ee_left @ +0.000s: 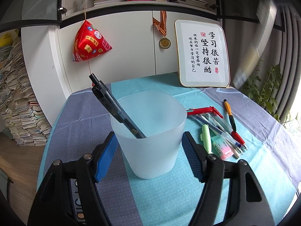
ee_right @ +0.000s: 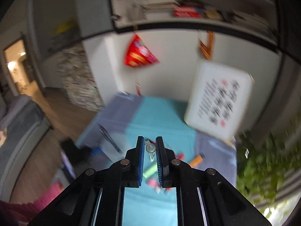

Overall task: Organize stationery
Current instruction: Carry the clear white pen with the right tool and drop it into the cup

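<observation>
Clamped on the frosted cup (ee_left: 150, 131), the left gripper (ee_left: 149, 156) presses one blue pad against each side of the wall, and a dark pen (ee_left: 116, 109) already leans inside against the rim away from the claw. Between the right gripper's (ee_right: 150, 148) nearly closed jaws sits a clear pen (ee_right: 150, 147), pinched near its tip, with the table well below it and the view blurred.

Beyond the left claw and off to its right, the remaining pens (ee_left: 216, 126), a green pen (ee_left: 206, 137) and a pink eraser (ee_left: 224, 147) lie in a loose pile on the blue tablecloth (ee_left: 169, 197).

Judging from this, the main risk is the clear pen slipping, since the pads catch only a short stretch of a smooth barrel. It could also strike the leaning dark pen or the cup's rim on the way in and tip the light cup, though the left grip should steady it.

Ahead of the cup the framed sign (ee_left: 203, 54) stands close; the tablecloth's left edge falls just beside the left claw. Above the cup the space is open.
</observation>
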Tool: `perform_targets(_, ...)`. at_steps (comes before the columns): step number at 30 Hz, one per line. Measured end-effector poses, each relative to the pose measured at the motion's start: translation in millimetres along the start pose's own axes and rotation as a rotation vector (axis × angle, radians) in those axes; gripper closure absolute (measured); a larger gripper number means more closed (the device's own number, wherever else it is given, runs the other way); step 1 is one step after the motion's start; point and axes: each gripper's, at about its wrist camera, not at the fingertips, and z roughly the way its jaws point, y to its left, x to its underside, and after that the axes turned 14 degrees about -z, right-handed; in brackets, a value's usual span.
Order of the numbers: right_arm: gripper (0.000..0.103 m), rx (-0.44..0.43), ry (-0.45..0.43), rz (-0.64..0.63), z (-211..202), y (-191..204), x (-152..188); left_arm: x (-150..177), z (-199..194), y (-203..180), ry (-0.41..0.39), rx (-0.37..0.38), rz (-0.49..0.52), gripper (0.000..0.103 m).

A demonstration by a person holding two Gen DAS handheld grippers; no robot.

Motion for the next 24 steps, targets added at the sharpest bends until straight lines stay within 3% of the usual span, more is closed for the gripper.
perform_targets(4,0.092,-0.051,-0.031,-0.057,14,22,-32,0,0,0,0.0,0.0,0.0,0.034)
perform_targets(9,0.092,-0.099,0.0,-0.081,51,37,-46,0,0,0,0.0,0.001,-0.001,0.034)
perform_targets(19,0.092,-0.171,0.156,-0.091,132,54,-37,0,0,0,0.0,0.0,0.0,0.034)
perform_targets(24,0.092,-0.189,0.186,-0.089,151,57,-34,0,0,0,0.0,0.001,0.0,0.034)
